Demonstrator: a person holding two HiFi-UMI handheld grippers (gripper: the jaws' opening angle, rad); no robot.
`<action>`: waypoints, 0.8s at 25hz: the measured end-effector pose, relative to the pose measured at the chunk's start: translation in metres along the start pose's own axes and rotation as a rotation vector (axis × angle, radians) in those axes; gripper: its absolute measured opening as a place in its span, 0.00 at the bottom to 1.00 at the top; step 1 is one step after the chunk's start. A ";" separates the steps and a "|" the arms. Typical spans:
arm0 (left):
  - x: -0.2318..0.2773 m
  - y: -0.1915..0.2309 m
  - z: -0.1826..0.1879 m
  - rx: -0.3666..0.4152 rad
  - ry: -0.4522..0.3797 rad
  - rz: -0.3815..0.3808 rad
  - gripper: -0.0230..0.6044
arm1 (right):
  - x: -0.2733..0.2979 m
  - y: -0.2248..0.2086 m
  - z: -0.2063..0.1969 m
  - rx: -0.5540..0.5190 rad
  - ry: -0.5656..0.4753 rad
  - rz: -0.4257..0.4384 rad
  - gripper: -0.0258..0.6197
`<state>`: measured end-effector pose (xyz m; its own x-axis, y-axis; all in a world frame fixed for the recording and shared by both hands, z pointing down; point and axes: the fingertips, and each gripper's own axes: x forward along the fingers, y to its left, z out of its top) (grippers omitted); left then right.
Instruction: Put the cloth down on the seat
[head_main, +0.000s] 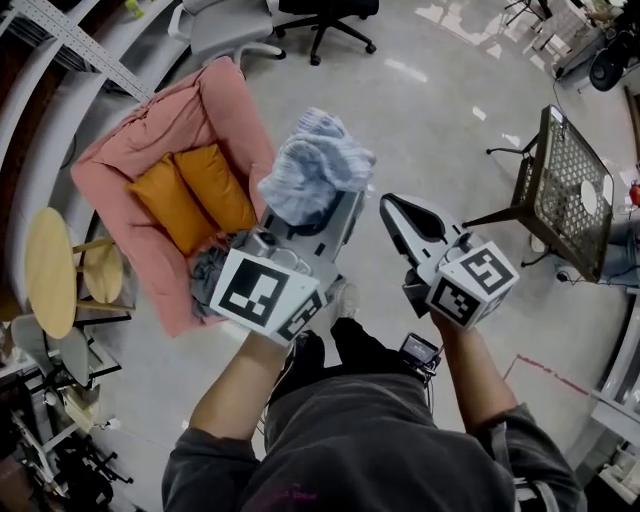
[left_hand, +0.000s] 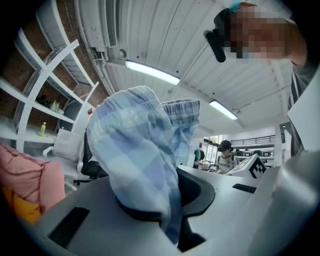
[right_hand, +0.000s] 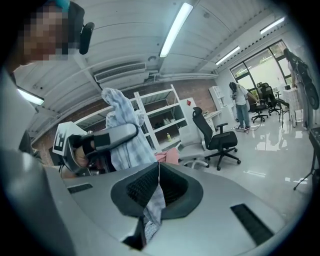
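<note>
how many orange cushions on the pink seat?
2. They lie side by side on the pink seat: left cushion, right cushion. The cloth could hide more.

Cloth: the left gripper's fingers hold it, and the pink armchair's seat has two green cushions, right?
No, the cushions are orange, per the head view. The left gripper does hold the cloth, and the armchair is pink.

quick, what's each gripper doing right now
Left gripper: shut on the blue checked cloth.
Right gripper: shut, a thin fabric strip pinched between its jaws.
</note>
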<state>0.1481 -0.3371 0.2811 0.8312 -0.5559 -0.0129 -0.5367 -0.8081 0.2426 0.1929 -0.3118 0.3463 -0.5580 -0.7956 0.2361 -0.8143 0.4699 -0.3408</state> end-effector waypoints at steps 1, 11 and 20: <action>-0.003 0.008 -0.010 -0.007 0.011 0.027 0.12 | 0.001 -0.002 -0.005 0.003 0.012 0.004 0.06; -0.080 0.106 -0.108 -0.101 0.128 0.246 0.12 | 0.031 0.027 -0.057 0.000 0.118 0.061 0.06; -0.141 0.159 -0.138 -0.101 0.160 0.301 0.12 | 0.070 0.073 -0.092 -0.002 0.164 0.079 0.06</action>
<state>-0.0343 -0.3607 0.4551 0.6542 -0.7223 0.2243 -0.7508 -0.5846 0.3075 0.0796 -0.2981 0.4215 -0.6387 -0.6833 0.3538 -0.7671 0.5296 -0.3620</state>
